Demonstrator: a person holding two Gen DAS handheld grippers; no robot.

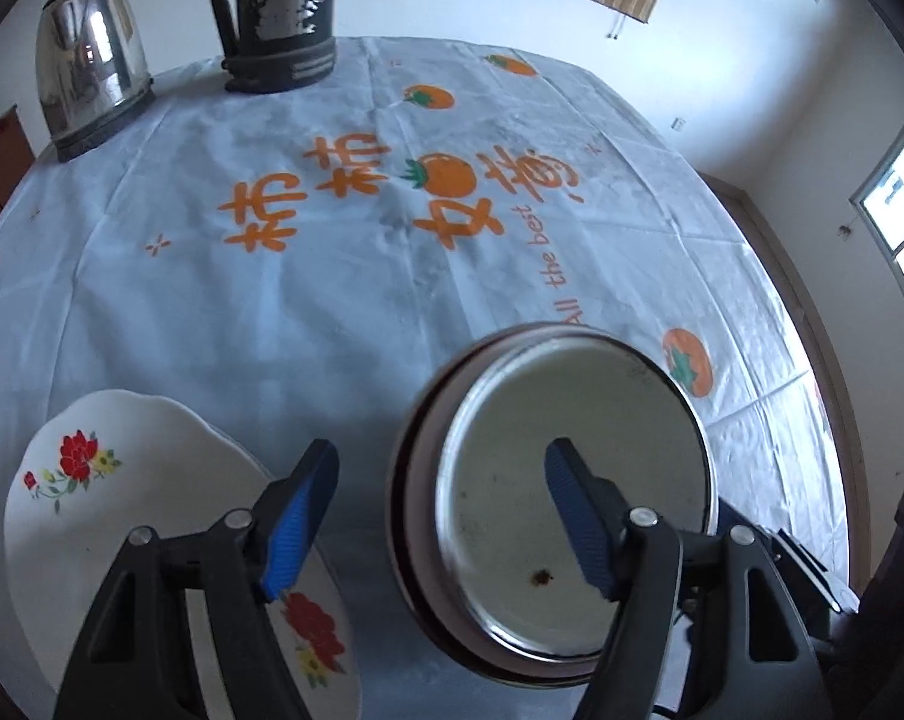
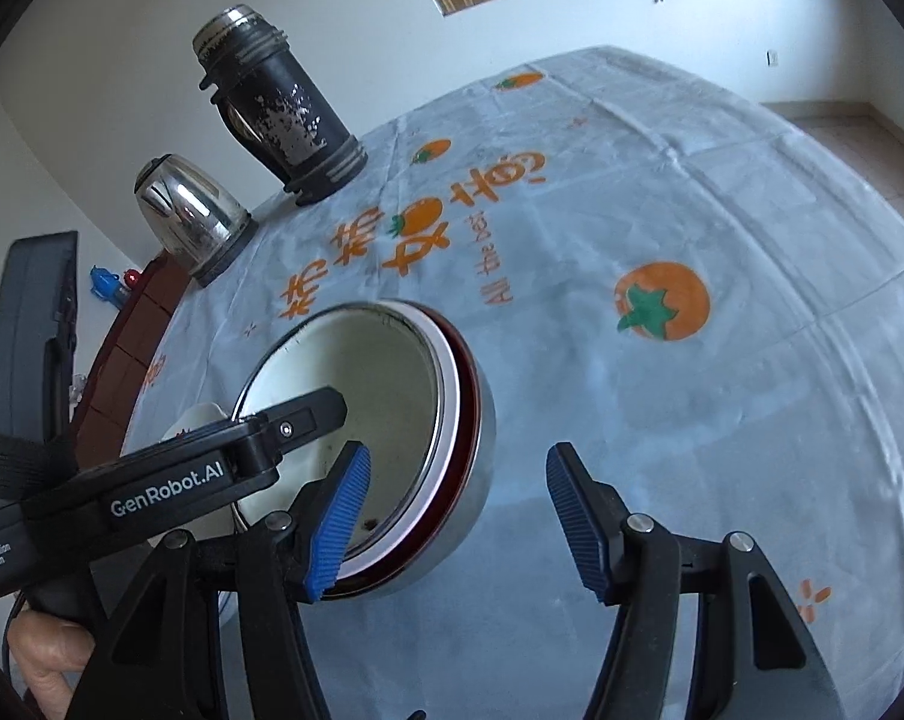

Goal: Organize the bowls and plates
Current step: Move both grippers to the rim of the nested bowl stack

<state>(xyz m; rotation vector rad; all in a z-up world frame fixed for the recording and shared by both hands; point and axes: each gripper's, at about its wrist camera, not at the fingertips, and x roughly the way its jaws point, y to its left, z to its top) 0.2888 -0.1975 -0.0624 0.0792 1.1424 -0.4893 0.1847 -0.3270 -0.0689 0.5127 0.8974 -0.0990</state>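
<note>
A stack of nested bowls (image 1: 572, 396) stands on the tablecloth: a steel-rimmed bowl with a white inside sits in a dark red one. My left gripper (image 1: 441, 447) is open, astride the stack's left wall, with one pad over the white inside and the other outside, above a flowered white plate (image 1: 104, 510). In the right wrist view my right gripper (image 2: 459, 450) is open too, astride the right wall of the bowl stack (image 2: 380, 360); neither pad touches it. One of the left gripper's fingers (image 2: 320, 407) reaches in over the bowl from the left.
A steel kettle (image 1: 92, 78) and a worn black flask (image 1: 278, 12) stand at the table's far edge. The white tablecloth (image 1: 272, 312) has orange fruit prints. A brown cabinet (image 2: 134, 324) is beyond the left edge. A hand (image 2: 44, 660) holds the left gripper.
</note>
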